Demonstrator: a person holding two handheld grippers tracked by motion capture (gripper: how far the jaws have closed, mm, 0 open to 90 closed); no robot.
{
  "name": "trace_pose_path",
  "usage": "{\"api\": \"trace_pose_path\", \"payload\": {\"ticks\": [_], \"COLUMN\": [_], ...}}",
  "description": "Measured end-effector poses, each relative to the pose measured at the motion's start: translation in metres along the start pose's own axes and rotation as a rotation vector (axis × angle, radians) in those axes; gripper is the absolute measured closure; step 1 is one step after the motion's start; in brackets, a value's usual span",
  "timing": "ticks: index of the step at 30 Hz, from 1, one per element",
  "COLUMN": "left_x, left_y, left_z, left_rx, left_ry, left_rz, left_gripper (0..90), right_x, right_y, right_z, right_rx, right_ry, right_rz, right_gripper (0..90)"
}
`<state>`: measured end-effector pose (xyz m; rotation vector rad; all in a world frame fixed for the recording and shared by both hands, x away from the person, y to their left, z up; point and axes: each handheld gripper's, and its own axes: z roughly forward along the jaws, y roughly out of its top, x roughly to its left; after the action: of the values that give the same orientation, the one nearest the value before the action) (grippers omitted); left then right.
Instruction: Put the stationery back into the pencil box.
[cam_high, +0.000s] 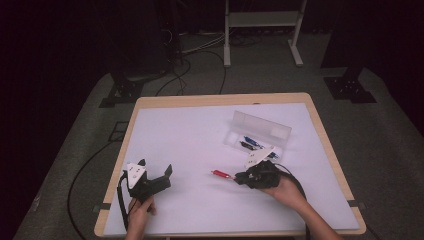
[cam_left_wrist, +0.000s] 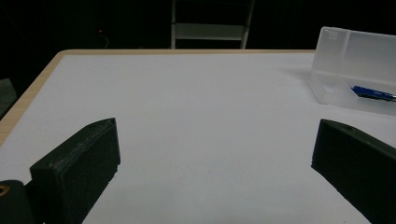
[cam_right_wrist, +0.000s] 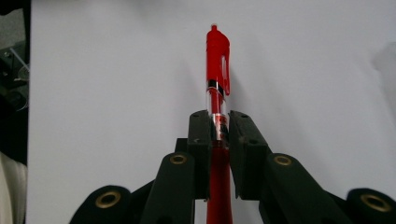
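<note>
Red pen (cam_right_wrist: 218, 70) lies lengthwise in the right claw (cam_right_wrist: 218, 126), gripped tight, clip end pointing straight ahead.

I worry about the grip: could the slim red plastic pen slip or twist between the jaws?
The red plastic pen looks stiff and light. Its smooth round barrel might swivel, since the right gripper clamps one narrow spot.

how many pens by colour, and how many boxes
red pen, clamped in the right gripper: 1
blue pens in the box: 1 clear, a second looks dark blue but is too small to be sure
clear plastic box: 1
total: 4 things
</note>
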<state>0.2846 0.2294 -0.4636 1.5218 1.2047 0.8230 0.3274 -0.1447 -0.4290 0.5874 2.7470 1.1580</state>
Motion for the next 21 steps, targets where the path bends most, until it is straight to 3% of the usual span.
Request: {"api": "trace_pose_path", "payload": {"ticks": [5,12,15,21], "left_x": [0.0,0.001,0.001,0.001], "left_y": [0.0,0.0,0.0,0.0], "left_z": [0.0,0.0,0.0,0.0], "left_rx": [0.003,0.0,0.001,0.002], "left_ry": [0.003,0.009,0.007,0.003], "left_rz": [-0.008,-0.016,-0.012,-0.009], "left_gripper": [0.4,0.4,0.3,0.4], "right_x": [-0.023,-0.051,-0.065,-0.079], "right_y": [0.0,0.001,0.002,0.002], "right_z": [-0.02,-0.041,-0.044,-0.04], "right_rx": [-0.019,-0.036,-0.033,-0.019], "right_ry": [-0.057,-0.103,-0.121,-0.129], "right_rz": [0.033,0.063,0.08,0.099], "right_gripper": [78.7,78.7,78.6,78.6]}}
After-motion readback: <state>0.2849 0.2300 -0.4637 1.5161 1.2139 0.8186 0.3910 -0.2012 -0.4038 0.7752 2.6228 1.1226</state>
